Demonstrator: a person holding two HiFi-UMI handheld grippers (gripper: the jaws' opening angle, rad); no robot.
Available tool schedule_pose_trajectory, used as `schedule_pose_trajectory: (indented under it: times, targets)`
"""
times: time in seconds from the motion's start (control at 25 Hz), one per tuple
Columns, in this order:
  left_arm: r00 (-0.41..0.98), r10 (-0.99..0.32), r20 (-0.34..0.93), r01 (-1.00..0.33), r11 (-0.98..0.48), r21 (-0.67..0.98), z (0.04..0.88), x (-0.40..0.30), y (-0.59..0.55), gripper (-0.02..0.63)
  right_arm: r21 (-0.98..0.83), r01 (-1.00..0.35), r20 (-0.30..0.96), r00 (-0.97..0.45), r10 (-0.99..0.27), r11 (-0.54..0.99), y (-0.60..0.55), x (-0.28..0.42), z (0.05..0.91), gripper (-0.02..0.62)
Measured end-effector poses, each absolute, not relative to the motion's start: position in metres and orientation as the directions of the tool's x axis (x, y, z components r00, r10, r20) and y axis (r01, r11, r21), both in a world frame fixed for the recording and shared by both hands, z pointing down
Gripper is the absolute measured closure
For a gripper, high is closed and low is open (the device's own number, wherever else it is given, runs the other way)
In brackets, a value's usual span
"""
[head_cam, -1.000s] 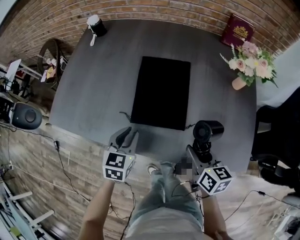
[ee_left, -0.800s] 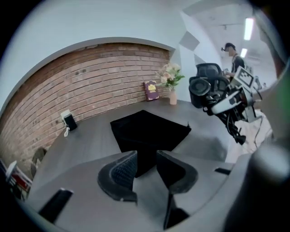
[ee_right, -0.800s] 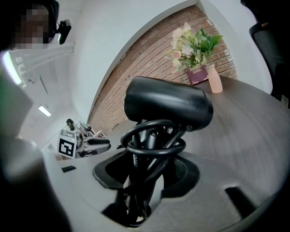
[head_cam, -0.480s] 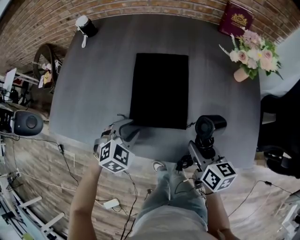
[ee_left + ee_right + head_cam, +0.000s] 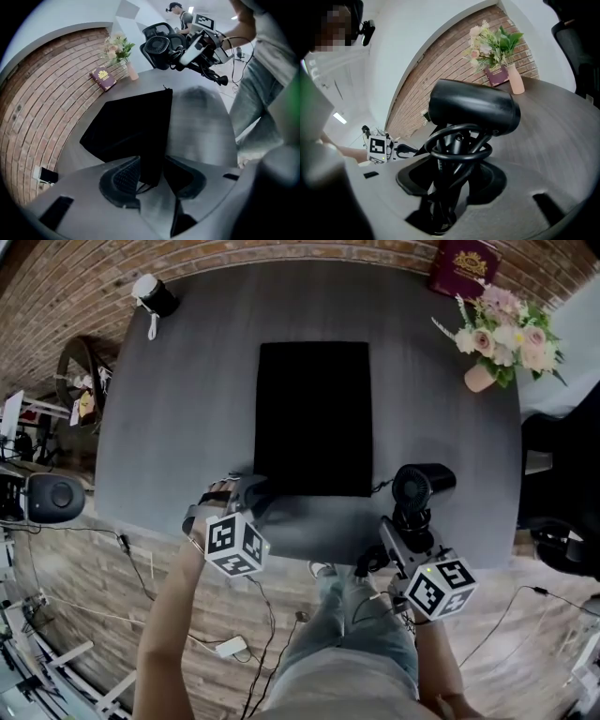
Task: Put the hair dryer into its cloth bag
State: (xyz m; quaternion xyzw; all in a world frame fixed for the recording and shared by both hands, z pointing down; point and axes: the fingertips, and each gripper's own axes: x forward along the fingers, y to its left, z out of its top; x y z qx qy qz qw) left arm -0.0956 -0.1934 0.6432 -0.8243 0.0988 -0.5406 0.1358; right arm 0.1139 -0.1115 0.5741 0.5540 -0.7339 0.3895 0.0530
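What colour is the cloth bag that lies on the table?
The cloth bag is plain black, with no pattern visible. It shows best in the head view.

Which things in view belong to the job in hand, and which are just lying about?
Job in hand: hair dryer; black cloth bag.
Lying about: flowers in a vase; red book; small black object with a white top.

Bare desk (image 5: 187,409) lies wide open left and right of the cloth bag (image 5: 314,418). Obstacles stand at the far edge: flower vase (image 5: 480,378) and book (image 5: 464,268) far right, a small black-and-white object (image 5: 155,298) far left.
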Motion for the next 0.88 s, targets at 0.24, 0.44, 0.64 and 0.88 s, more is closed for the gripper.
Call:
schedule_pose_trajectory:
  times: [0.24, 0.44, 0.64, 0.88]
  targets:
    - [0.406, -0.3, 0.863, -0.025, -0.948, -0.317, 0.646, -0.092, -0.197, 0.47, -0.513, -0.854, 0.508, -0.379, -0.774, 0.082, -0.118, 0.116, 0.577, 0.411]
    - [0.415, -0.28, 0.865, -0.038, -0.956, -0.291, 0.647, -0.09, -0.197, 0.49, -0.514, -0.853, 0.509, -0.388, -0.769, 0.089, -0.122, 0.113, 0.578, 0.411]
    - [0.432, -0.258, 0.864, -0.074, -0.965, -0.252, 0.646, -0.088, -0.196, 0.526, -0.512, -0.853, 0.511, -0.398, -0.762, 0.102, -0.125, 0.112, 0.577, 0.411]
    - [0.445, -0.226, 0.866, -0.11, -0.974, -0.197, 0.641, -0.088, -0.198, 0.554, -0.499, -0.859, 0.515, -0.4, -0.758, 0.114, -0.124, 0.112, 0.575, 0.411]
